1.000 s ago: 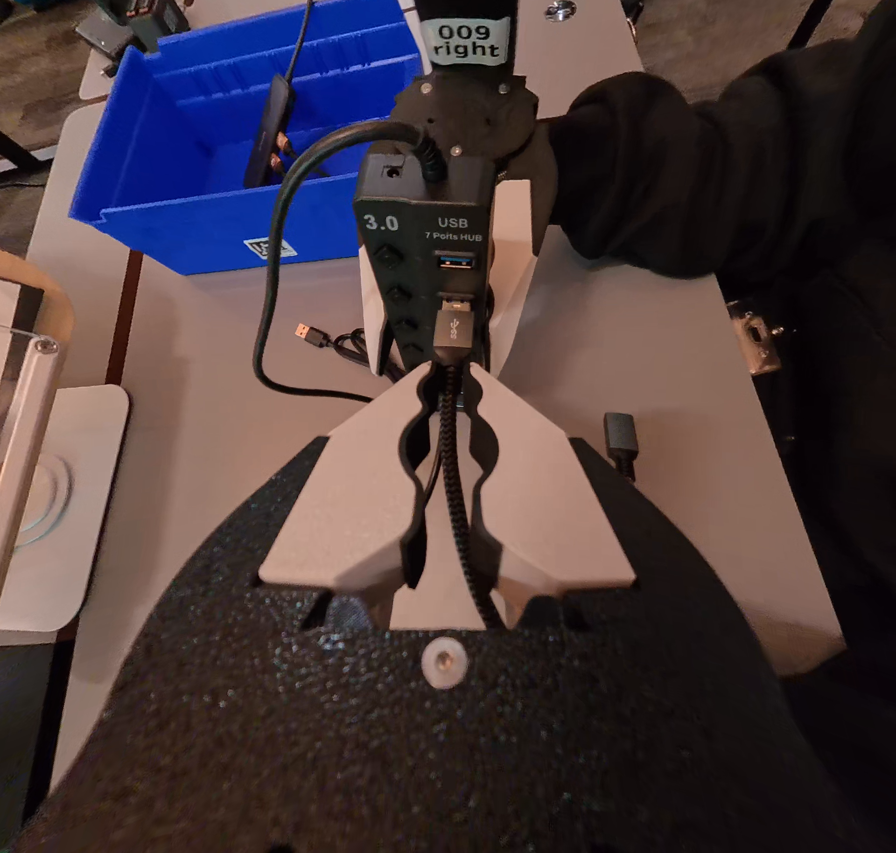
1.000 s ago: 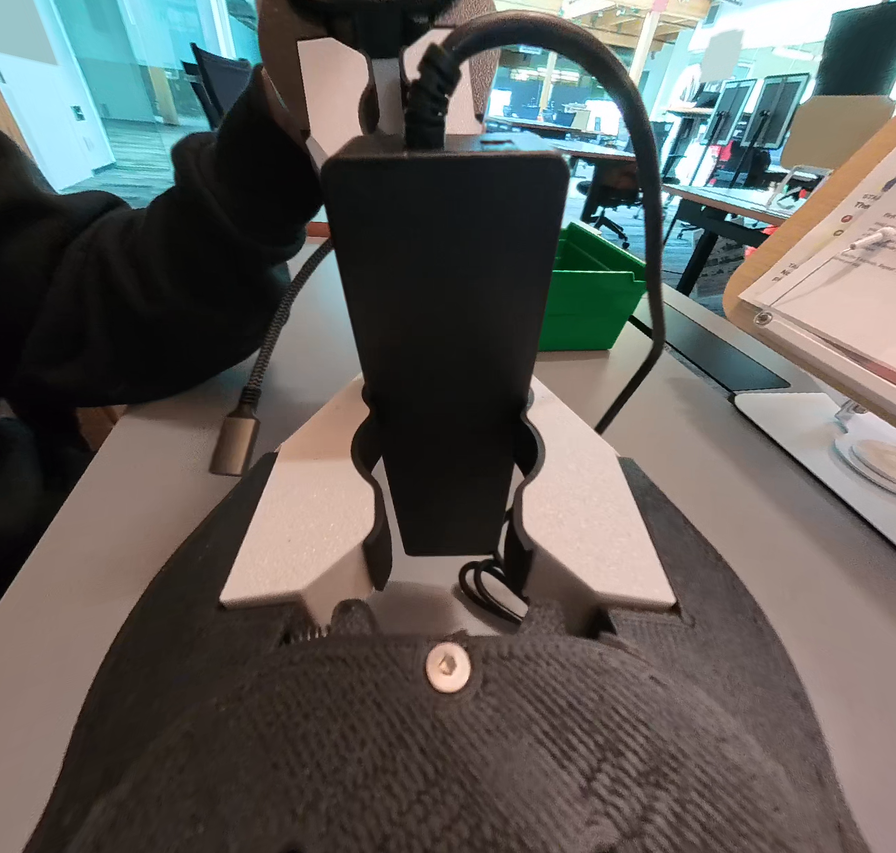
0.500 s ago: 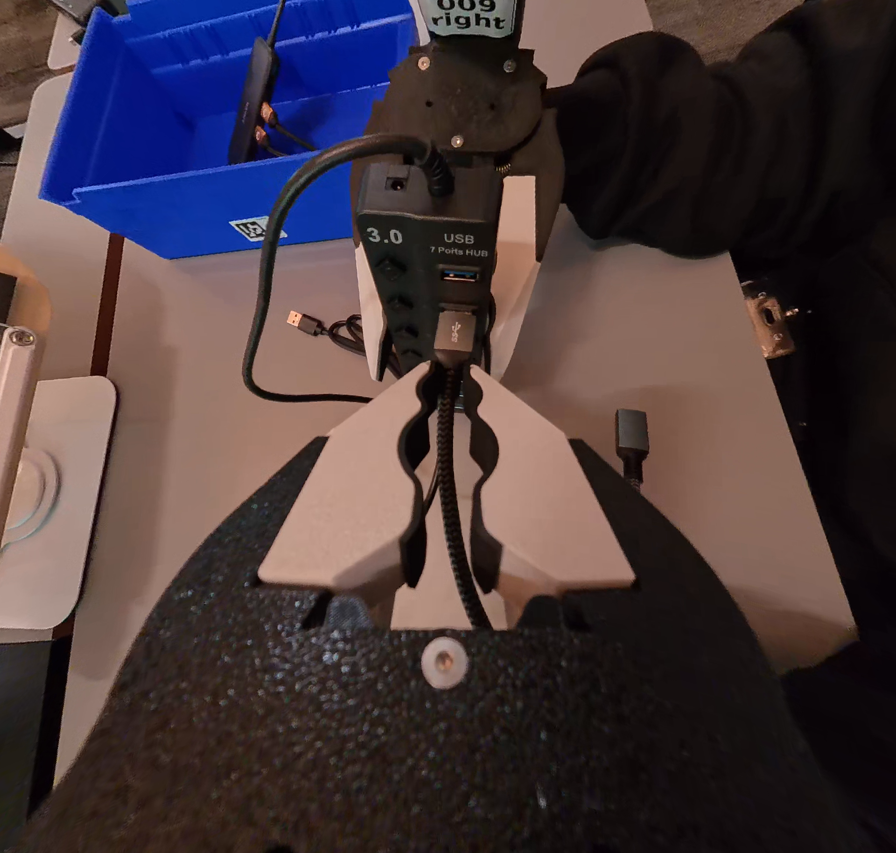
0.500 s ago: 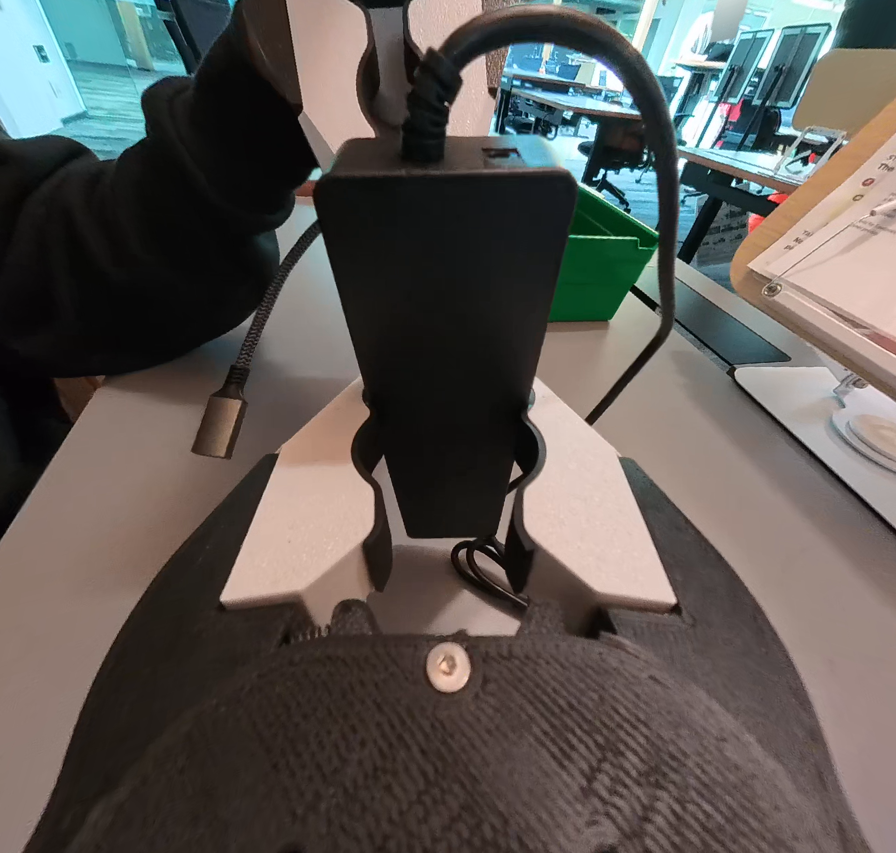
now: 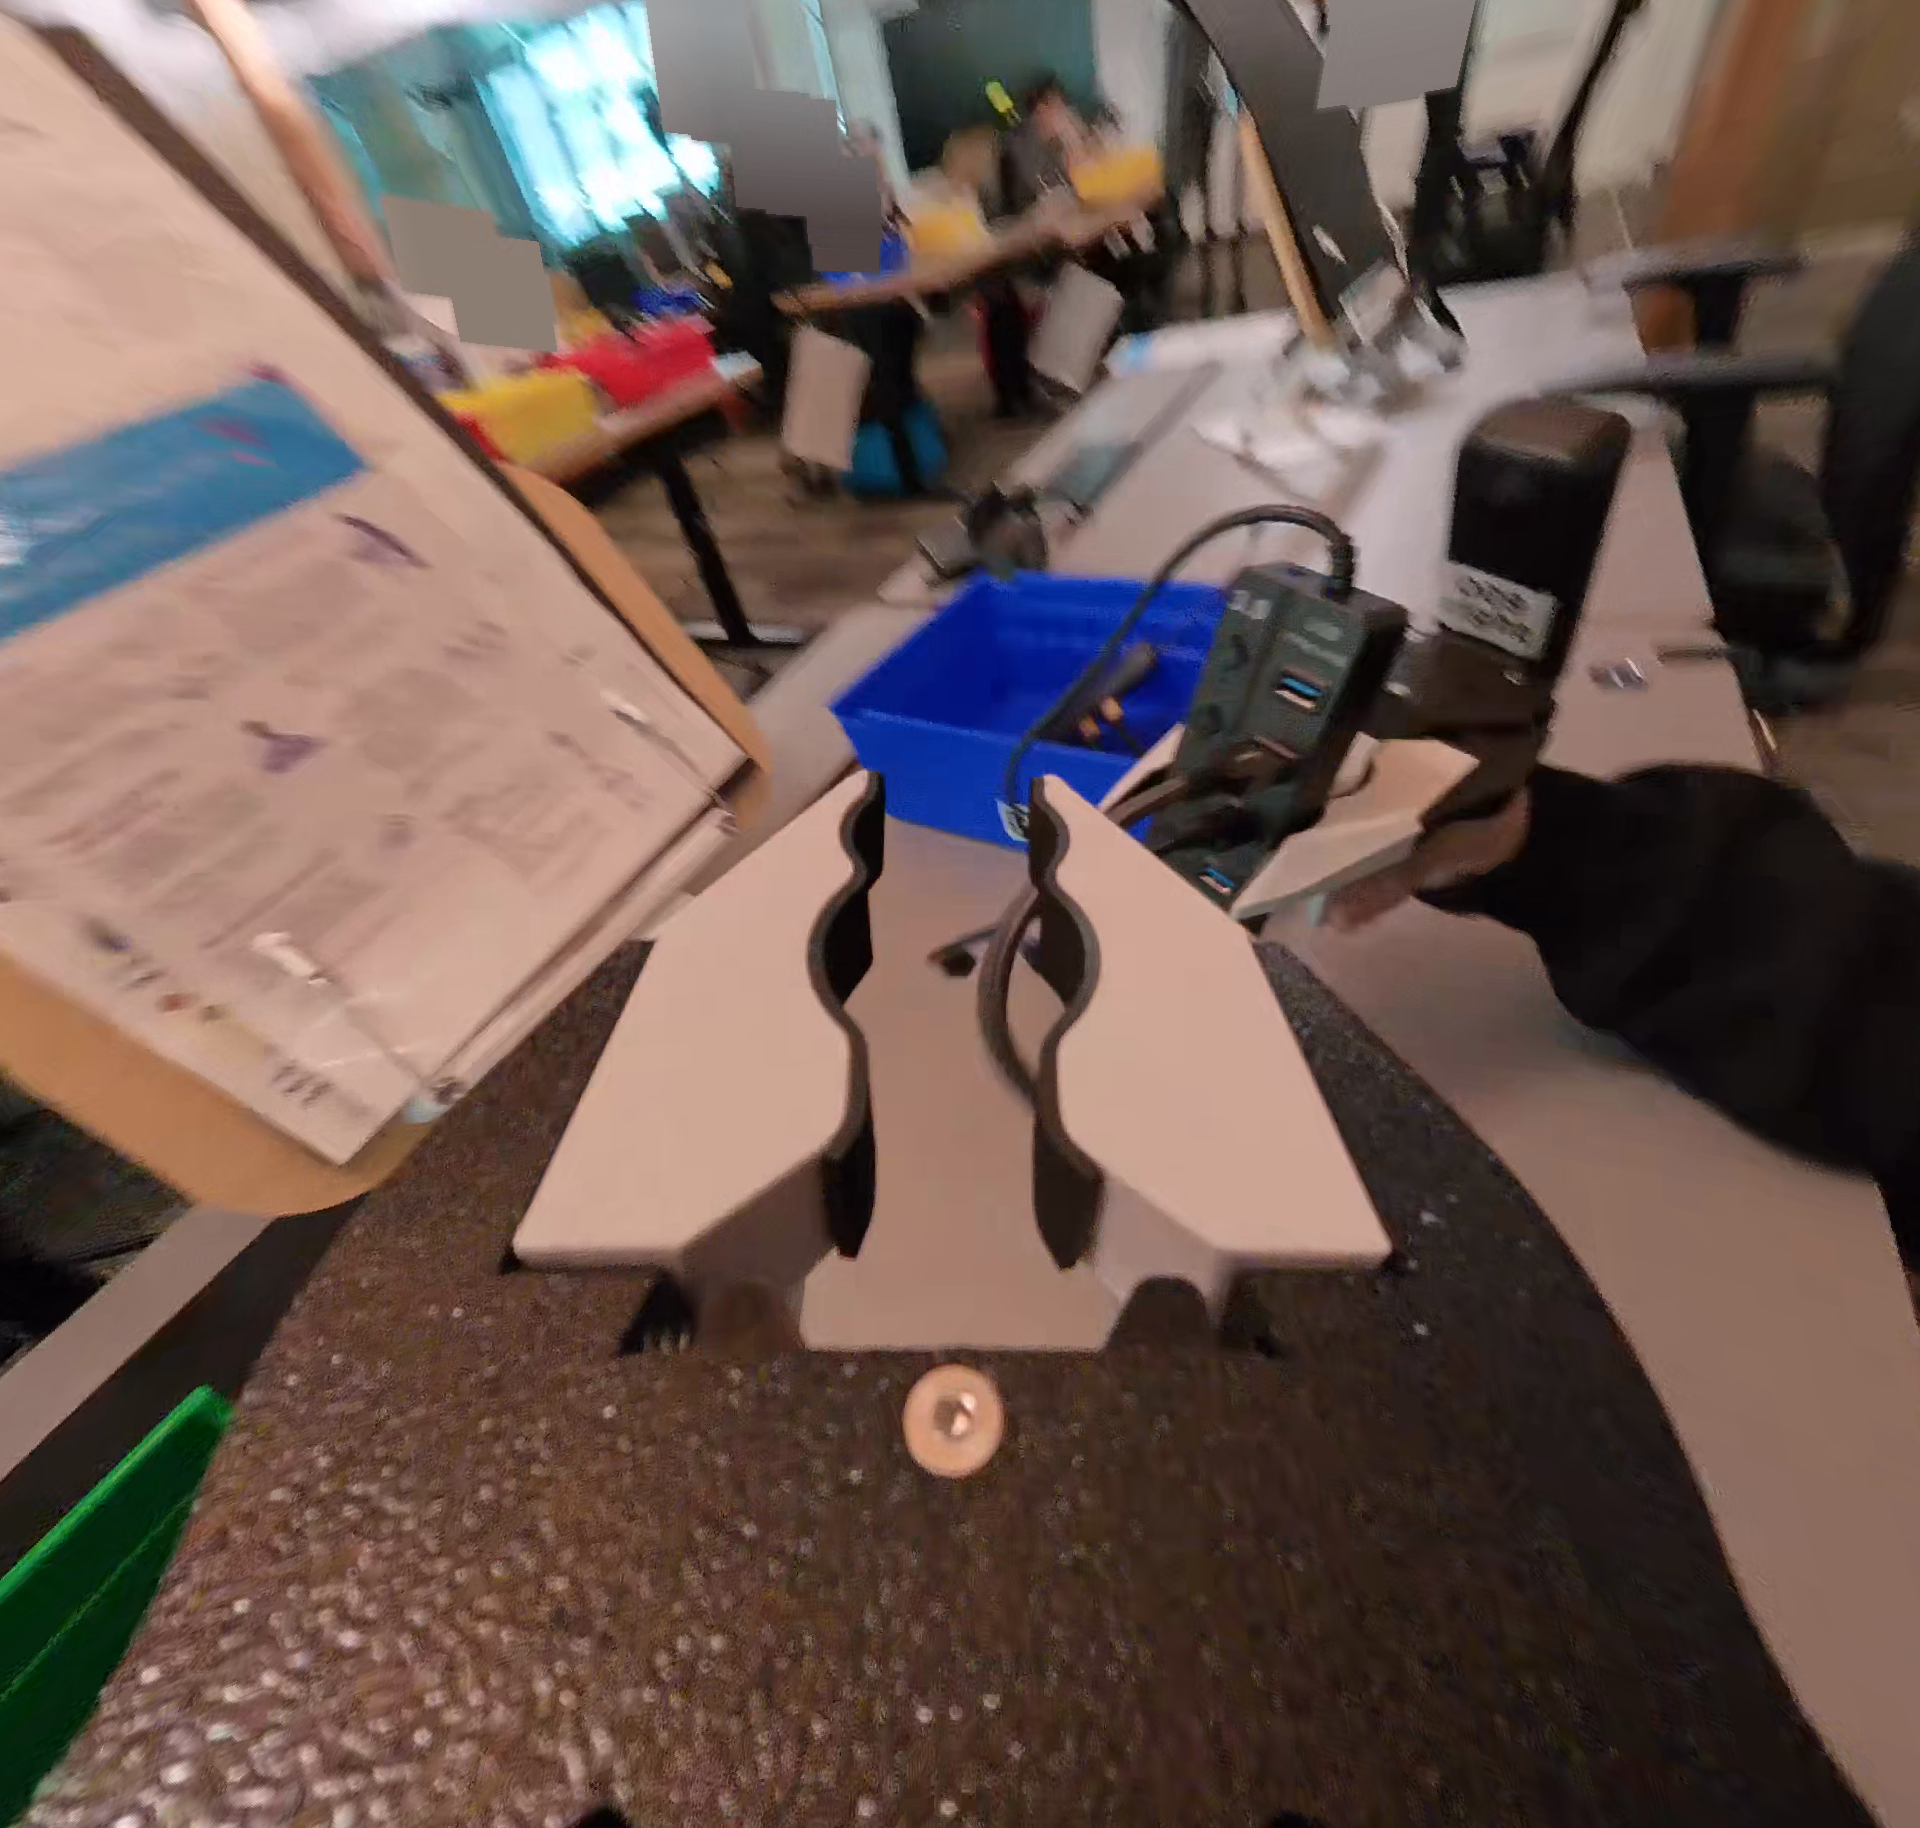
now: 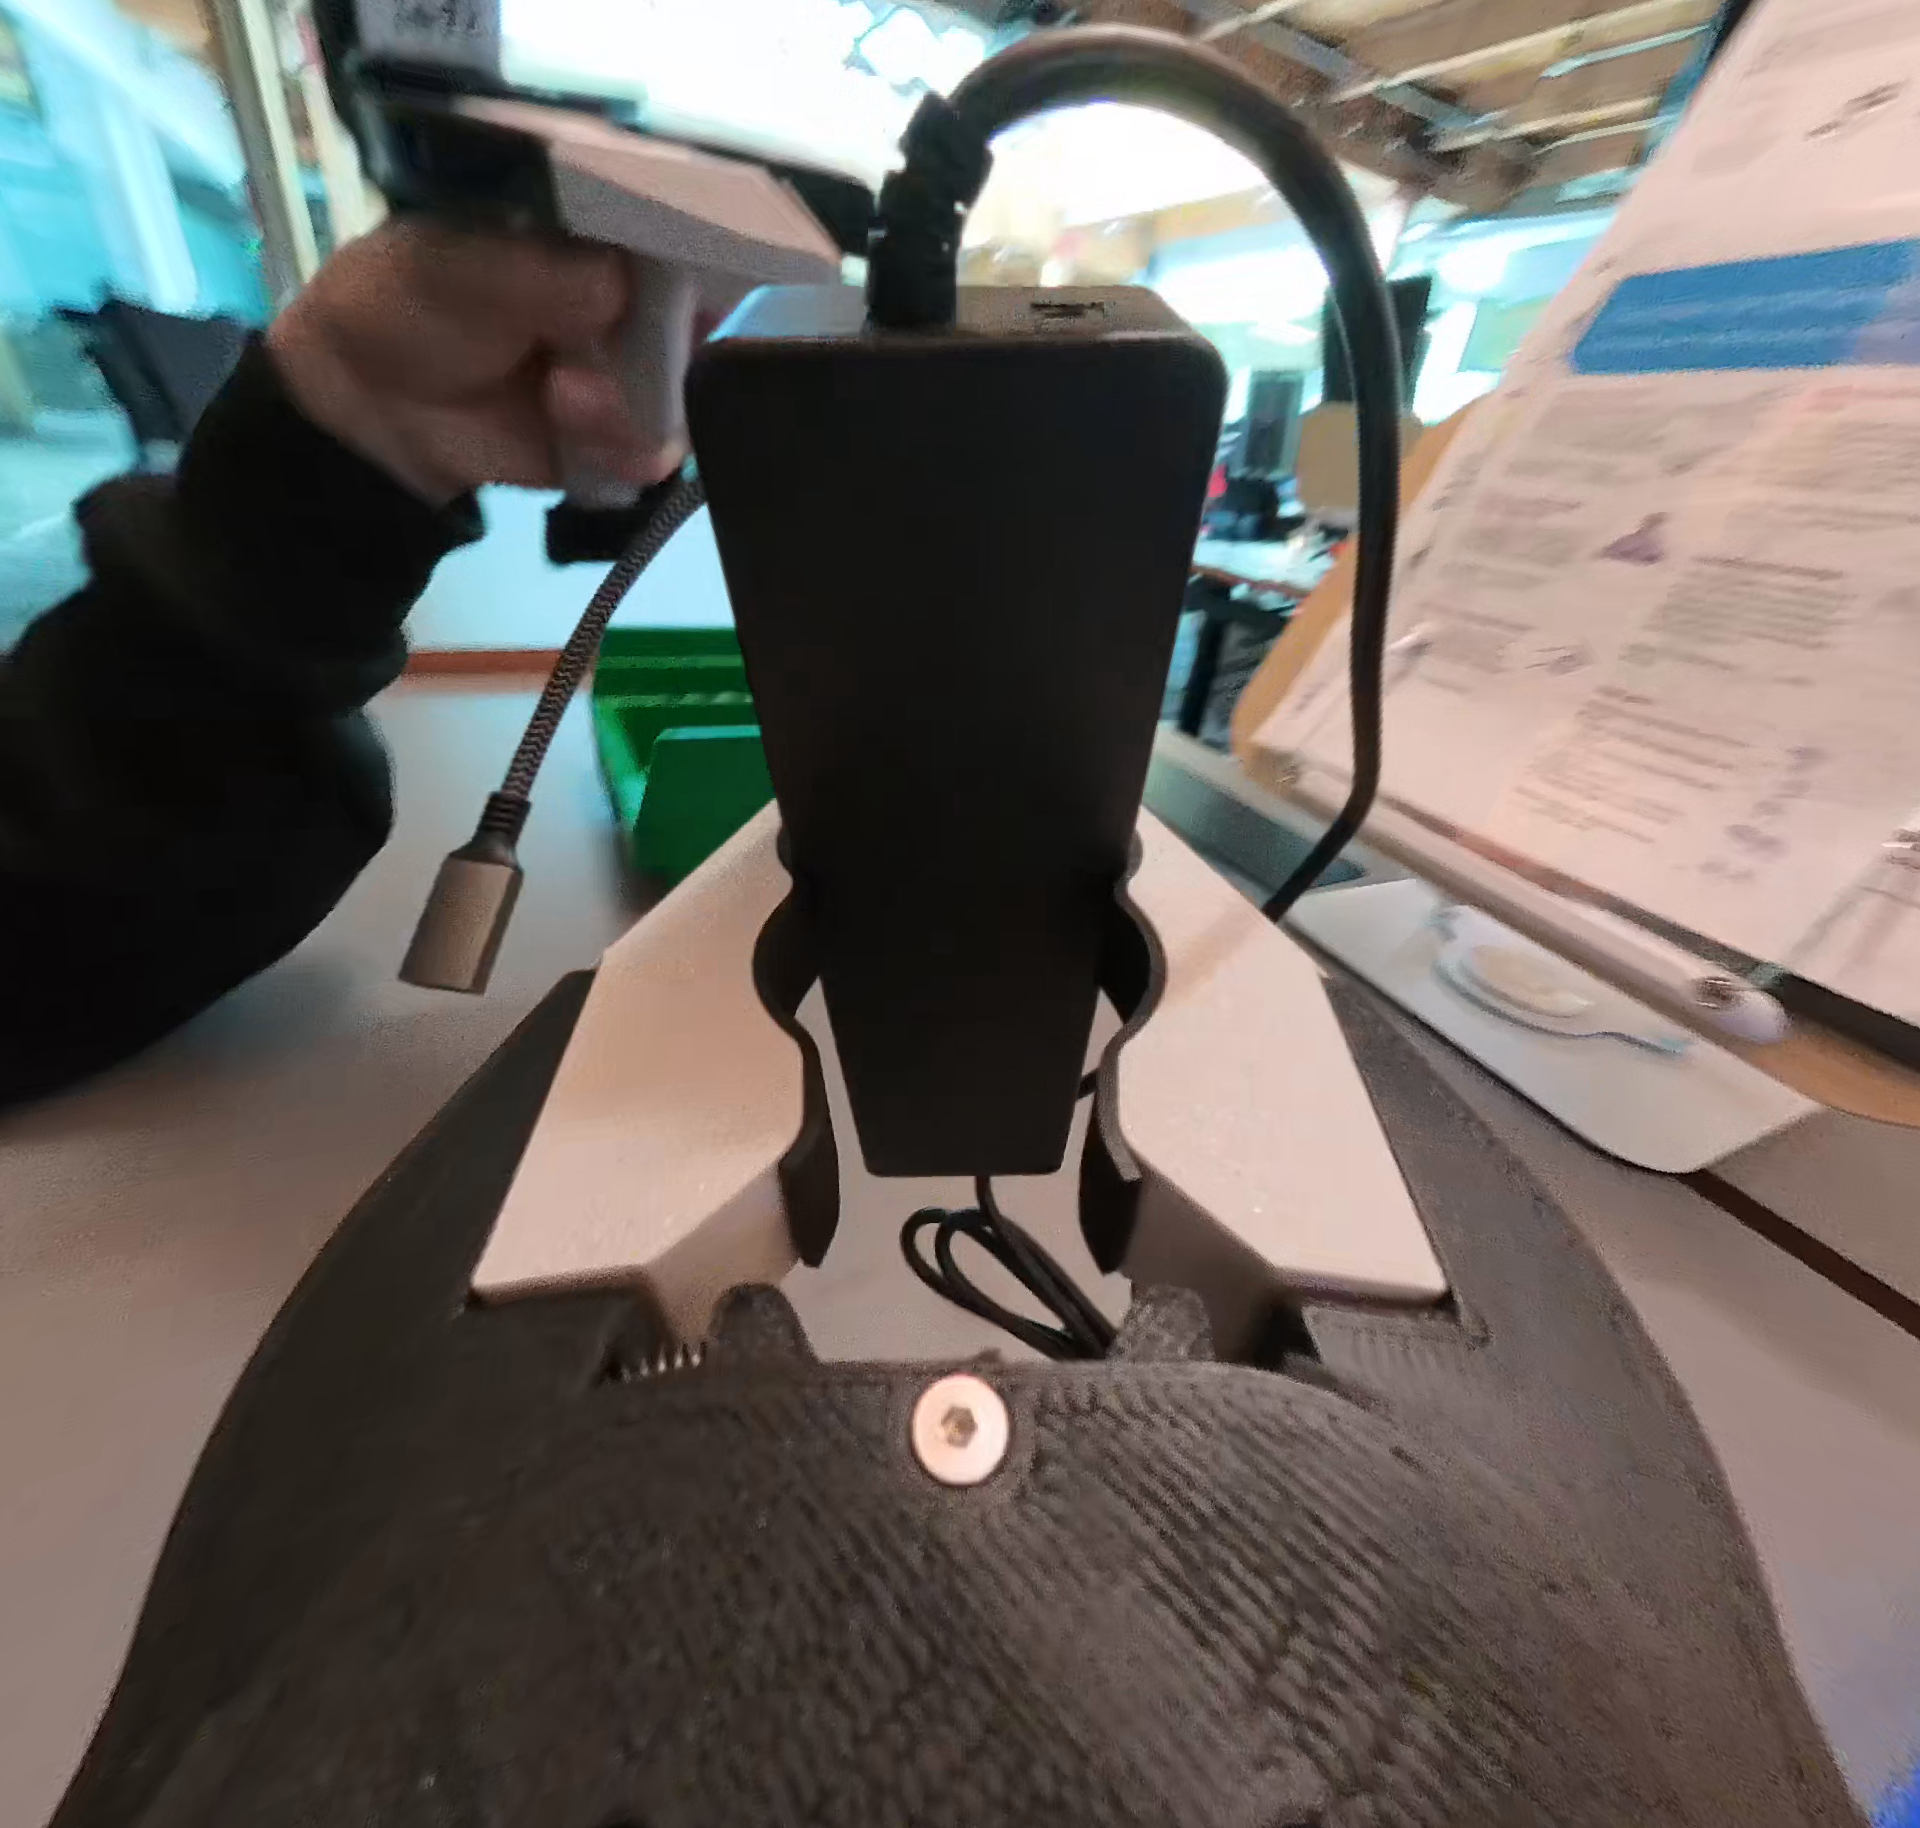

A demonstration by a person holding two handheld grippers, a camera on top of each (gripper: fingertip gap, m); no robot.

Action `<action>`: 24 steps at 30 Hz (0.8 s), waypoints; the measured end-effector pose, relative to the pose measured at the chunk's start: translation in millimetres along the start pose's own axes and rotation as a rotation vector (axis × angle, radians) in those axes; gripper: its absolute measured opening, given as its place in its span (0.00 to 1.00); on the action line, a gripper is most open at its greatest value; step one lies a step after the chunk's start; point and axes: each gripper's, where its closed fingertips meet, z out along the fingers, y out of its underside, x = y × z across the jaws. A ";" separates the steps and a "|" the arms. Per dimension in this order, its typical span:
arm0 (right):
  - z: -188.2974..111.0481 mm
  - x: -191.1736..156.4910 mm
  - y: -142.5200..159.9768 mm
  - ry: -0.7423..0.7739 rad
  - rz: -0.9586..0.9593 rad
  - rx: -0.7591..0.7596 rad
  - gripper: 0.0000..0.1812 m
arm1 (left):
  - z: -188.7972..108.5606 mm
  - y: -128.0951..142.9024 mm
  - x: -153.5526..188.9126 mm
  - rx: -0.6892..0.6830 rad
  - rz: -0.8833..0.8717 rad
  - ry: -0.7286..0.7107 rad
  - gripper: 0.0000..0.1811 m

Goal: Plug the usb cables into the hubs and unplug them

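Hub held upright, braided cable plugged in, left side let go.

Right hand-held gripper (image 6: pixel 961 1030) clamps the USB hub (image 6: pixel 956 698) above the table (image 6: pixel 187 1155); left hand-held gripper (image 5: pixel 956 968) stands apart, empty. The dangling braided cable (image 6: pixel 582 656) could snag and tug its plug.

My left gripper (image 5: pixel 956 822): pale grey fingers, wavy black inner pads, textured black body, one silver hex screw. Right gripper (image 6: pixel 956 947) same build. Black sleeve (image 5: pixel 1704 937) on my arm, white sticker on the right handle.
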 end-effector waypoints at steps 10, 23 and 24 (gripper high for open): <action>-68.5 67.0 -97.5 0.237 0.018 0.074 0.29 | 0.1 24.0 -24.0 -0.100 0.016 -0.086 0.17; -142.4 156.5 -146.3 0.382 0.230 0.177 0.29 | 8.8 34.5 -20.4 -0.139 0.028 -0.060 0.17; -147.6 163.5 -147.1 0.412 0.231 0.204 0.29 | 9.1 35.0 -19.9 -0.140 0.030 -0.059 0.17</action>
